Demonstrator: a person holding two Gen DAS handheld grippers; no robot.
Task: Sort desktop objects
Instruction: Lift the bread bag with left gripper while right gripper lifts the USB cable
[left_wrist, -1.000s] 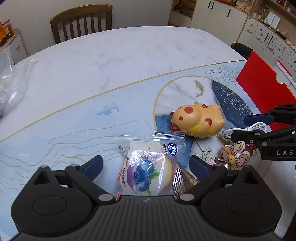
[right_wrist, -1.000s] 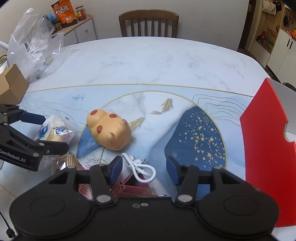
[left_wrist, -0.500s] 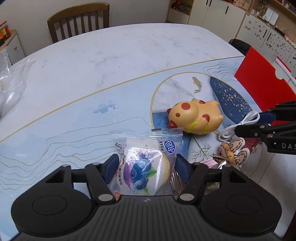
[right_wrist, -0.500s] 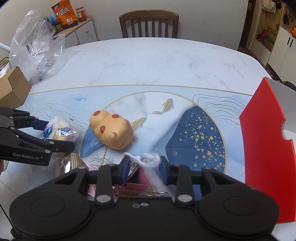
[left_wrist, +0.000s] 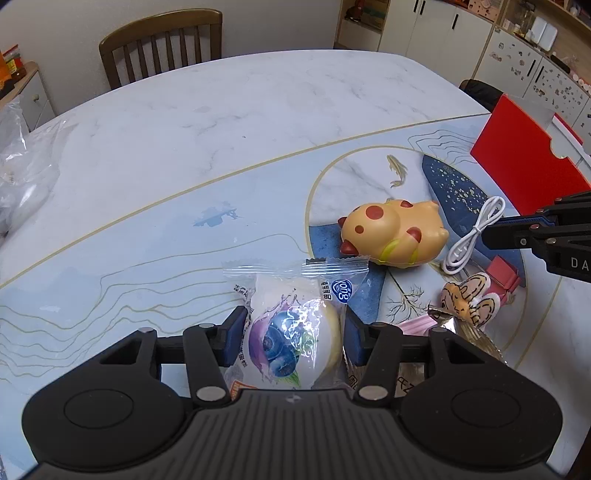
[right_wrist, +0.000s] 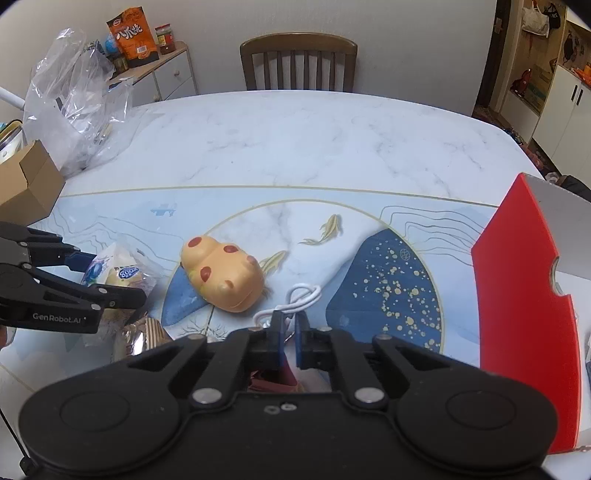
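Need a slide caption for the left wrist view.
Left gripper closing on a blueberry snack pack; right gripper pinches a white cable.

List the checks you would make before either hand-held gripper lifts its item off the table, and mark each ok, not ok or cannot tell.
1. Left hand-held gripper closed on the blueberry snack packet, pads pressing its sides: ok.
2. Right hand-held gripper shut on the white cable: ok.
3. Cable's far end free of the yellow spotted toy: cannot tell.
4. Packet free of the foil wrapper beside it: cannot tell.
5. Red box apart from both grips: ok.
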